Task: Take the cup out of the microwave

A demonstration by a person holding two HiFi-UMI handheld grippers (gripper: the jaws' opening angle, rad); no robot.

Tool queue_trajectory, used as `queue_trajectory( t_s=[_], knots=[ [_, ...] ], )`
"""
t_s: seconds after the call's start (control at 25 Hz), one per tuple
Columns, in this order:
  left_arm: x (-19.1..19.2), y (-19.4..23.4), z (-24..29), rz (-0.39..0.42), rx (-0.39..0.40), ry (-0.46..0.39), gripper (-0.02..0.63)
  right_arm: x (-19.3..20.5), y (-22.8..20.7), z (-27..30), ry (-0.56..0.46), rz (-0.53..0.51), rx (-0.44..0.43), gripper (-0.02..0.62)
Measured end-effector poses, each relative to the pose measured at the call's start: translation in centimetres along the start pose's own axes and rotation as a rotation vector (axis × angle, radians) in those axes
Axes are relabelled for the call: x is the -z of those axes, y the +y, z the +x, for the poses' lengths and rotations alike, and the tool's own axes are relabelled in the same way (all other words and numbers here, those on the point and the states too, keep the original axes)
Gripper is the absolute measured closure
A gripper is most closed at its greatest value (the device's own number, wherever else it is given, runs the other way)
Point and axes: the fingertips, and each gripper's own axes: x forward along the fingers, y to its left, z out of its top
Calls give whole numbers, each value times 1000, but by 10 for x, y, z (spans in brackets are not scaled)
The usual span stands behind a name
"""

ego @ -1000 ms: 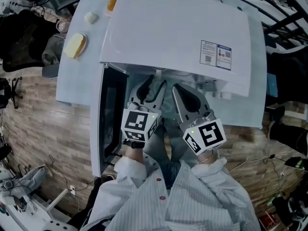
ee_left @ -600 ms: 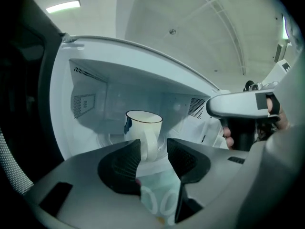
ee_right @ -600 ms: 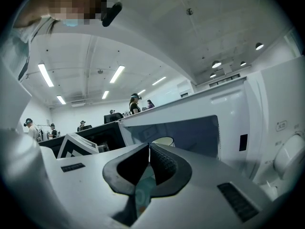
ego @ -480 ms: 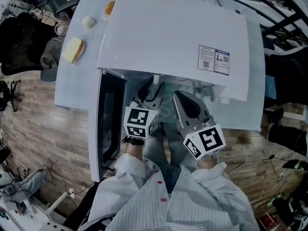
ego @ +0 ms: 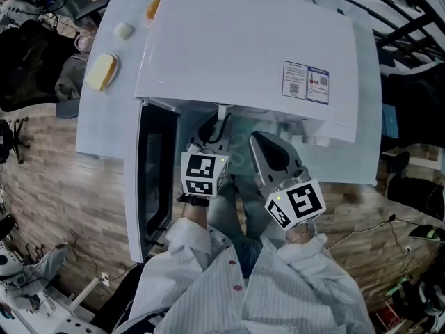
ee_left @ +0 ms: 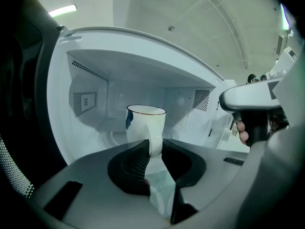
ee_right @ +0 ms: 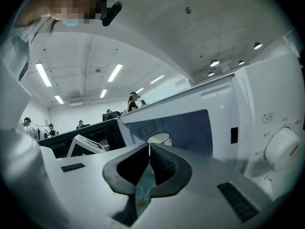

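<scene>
The tabletop (ego: 104,127) carries a white microwave (ego: 236,47) with its door (ego: 149,179) swung fully open to the left. From above, the person's left arm reaches into the opening while the right arm is held just outside it.

1. Location of the part. The cup (ee_left: 145,123) stands upright on the glass plate (ee_left: 112,137) inside the microwave, near the middle and clear of the walls.
2. Left claw (ee_left: 153,149). It is drawn in on a narrow white strip at the front of the cup, which looks like the handle (ee_left: 155,142). The pads appear to touch the strip on both sides. Judged step: grip taken, withdrawal due.
3. Right claw (ee_right: 149,147). It is pressed together and holds nothing. It points at the open front from outside, and the cup's rim shows past its tips.

Recommended procedure:
- Confirm that the pinch sits squarely on the handle. A hold on a thin strip is likely to let the cup swing.
- Lift only enough to clear the glass plate.
- Draw straight back through the opening, away from the door edge and the top of the cavity.
- Hold the cup level, because any contents cannot be seen from here.
</scene>
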Motion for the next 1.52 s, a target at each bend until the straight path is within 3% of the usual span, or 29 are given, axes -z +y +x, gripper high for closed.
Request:
queue_trajectory(
  t_s=[0.88, 1.16, 1.52],
  knots=[
    [-15, -19, -13, 85, 62, -11, 532, 2, 1, -10, 0, 34, 15, 560],
    [-32, -22, -18, 32, 79, -68, 537, -1, -1, -14, -8, 42, 26, 560],
    [-37, -27, -31, -6, 103, -63, 540, -8, 4, -16, -20, 44, 24, 560]
  ],
)
